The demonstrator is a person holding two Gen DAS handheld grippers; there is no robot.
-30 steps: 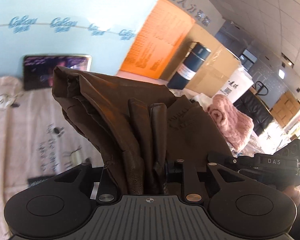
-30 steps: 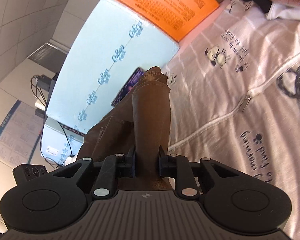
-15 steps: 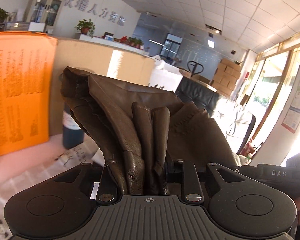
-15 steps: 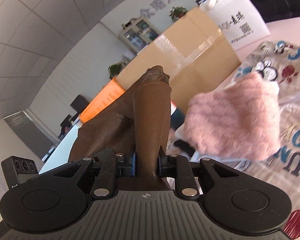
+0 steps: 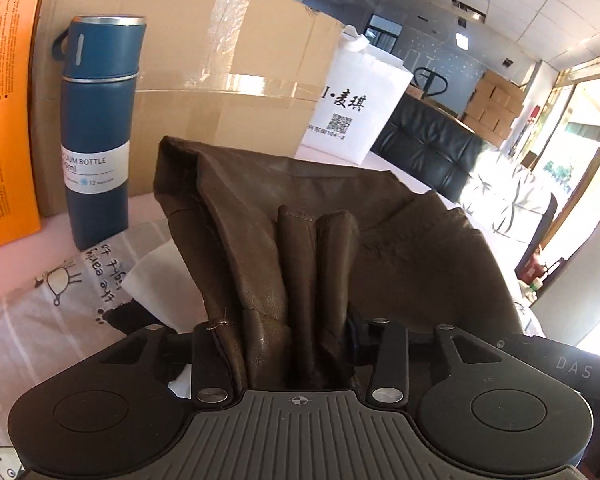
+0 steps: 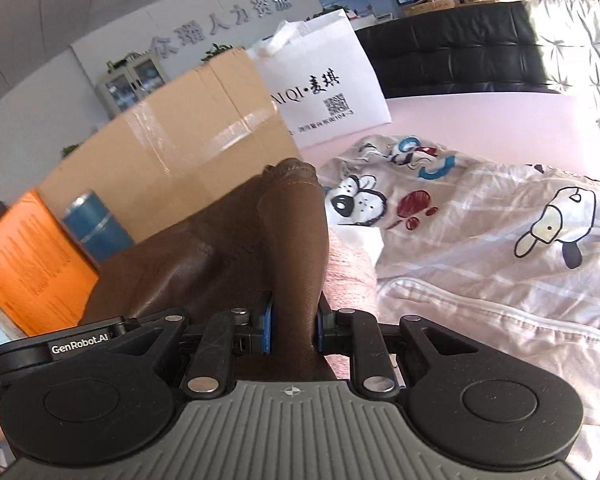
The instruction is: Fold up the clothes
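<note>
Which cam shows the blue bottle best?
Left wrist: the blue bottle stands whole and sharp beside the cardboard box, label readable. Right wrist shows only its blurred upper part, the base hidden behind the brown garment.

Brown garment (image 5: 324,240), navy flask (image 5: 98,128)

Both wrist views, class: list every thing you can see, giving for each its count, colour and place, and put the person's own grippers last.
brown garment: one, brown, leather-like, bunched, gripped by both grippers
vacuum bottle: one, dark blue, upright before the box
cardboard box: one, tan, taped, behind the bottle
orange sheet: one, orange, printed, left of the bottle
paper bag: one, white, black lettering, beside the box
printed bedding: pale, cartoon animals, spread on the pink surface
pink knit: one, pink, beside the garment
black sofa: one, far side
left gripper: black, shut on the garment
right gripper: black, blue pads, shut on the garment
</note>
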